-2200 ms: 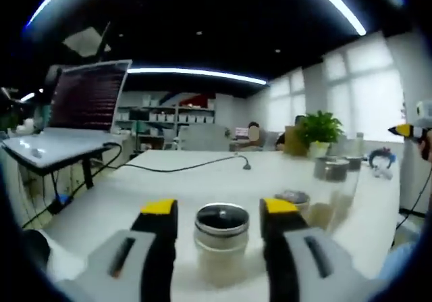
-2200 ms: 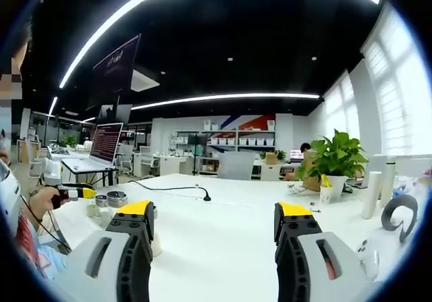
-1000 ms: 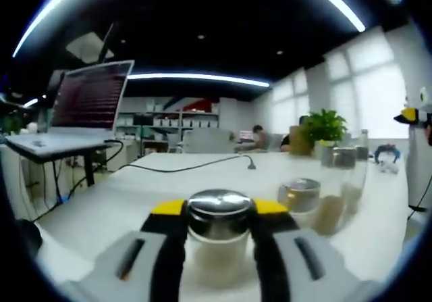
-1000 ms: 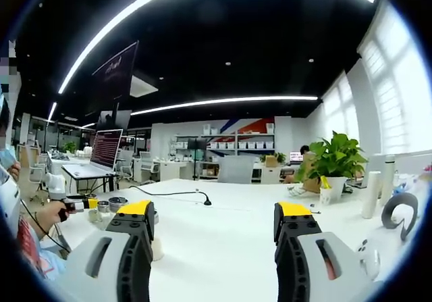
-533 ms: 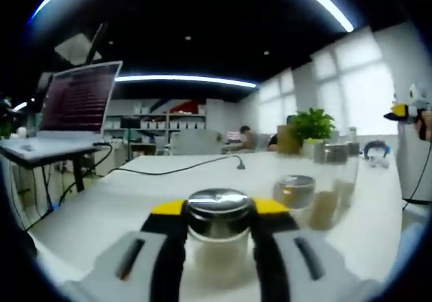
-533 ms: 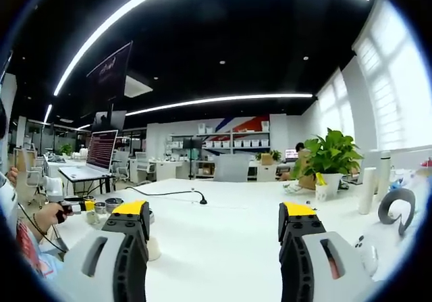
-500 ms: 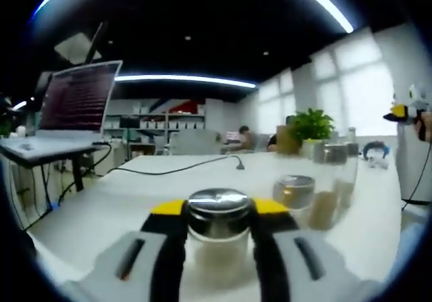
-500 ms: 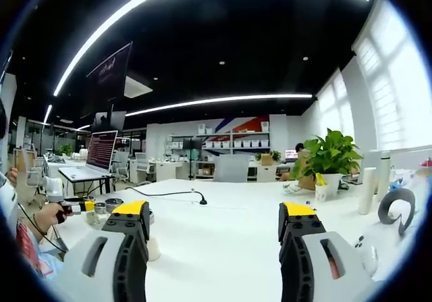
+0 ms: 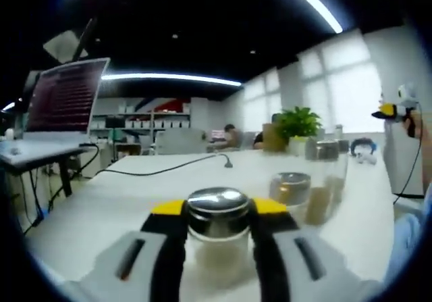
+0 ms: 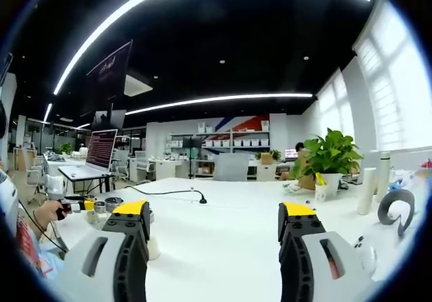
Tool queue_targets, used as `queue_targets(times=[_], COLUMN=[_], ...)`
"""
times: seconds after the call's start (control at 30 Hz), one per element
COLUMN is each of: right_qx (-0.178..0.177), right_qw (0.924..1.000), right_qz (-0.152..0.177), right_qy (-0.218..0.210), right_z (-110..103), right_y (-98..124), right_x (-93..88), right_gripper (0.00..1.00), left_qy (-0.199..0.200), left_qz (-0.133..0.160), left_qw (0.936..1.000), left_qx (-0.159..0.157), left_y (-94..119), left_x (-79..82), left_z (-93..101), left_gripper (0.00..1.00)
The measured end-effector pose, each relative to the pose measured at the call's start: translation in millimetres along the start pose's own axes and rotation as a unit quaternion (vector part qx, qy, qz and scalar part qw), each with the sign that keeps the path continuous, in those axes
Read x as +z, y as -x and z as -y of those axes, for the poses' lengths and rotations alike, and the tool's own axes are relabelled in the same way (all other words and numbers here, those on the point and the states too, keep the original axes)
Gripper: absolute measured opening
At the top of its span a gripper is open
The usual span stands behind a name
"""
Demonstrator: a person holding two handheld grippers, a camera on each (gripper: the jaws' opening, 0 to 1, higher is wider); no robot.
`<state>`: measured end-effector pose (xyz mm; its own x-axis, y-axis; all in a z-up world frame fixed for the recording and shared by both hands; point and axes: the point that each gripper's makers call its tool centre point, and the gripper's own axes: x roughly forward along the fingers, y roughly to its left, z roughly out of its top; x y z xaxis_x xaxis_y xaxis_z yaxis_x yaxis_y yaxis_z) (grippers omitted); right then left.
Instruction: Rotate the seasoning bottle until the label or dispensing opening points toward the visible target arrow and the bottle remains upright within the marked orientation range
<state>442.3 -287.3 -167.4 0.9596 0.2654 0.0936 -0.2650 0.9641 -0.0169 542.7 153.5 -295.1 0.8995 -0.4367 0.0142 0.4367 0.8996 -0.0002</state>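
Observation:
The seasoning bottle [image 9: 217, 251] is a clear glass jar with a shiny metal lid and pale contents. It stands upright on the white table [image 9: 121, 207]. My left gripper [image 9: 217, 209] is shut on it, with the yellow-tipped jaws pressing the jar just under the lid from both sides. The lower part of the jar is hidden between the grey jaws. In the right gripper view, my right gripper [image 10: 214, 221] is held open over the table with nothing between its jaws. Far to its left, the left gripper [image 10: 73, 206] sits in a person's hand beside small jars [image 10: 115, 203].
Two more lidded jars [image 9: 290, 188] [image 9: 327, 152] stand right of the held one. An open laptop [image 9: 64, 103] is at the left, a black cable [image 9: 169, 169] crosses the table, and a potted plant [image 10: 331, 159] and a white cylinder [image 10: 368, 190] stand at the far right.
Since the earliest frame my left gripper has shut on the bottle. The left view has since swung, sliding the background leftward. The right gripper has hardly moved.

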Motion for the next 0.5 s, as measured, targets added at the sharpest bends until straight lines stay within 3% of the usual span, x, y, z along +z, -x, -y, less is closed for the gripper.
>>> queue_targets(times=[0.5], right_qx=[0.002], right_qw=[1.0000], right_qz=[-0.003], right_qy=[0.001], right_z=[-3.0], right_y=[-0.2], right_x=[-1.6], right_gripper=[0.80], left_qy=[0.022], left_qz=[-0.013], left_qw=[0.9942], left_qx=[-0.104], left_y=[-1.0], left_x=[-4.4], left_z=[6.6], left_gripper=[0.38])
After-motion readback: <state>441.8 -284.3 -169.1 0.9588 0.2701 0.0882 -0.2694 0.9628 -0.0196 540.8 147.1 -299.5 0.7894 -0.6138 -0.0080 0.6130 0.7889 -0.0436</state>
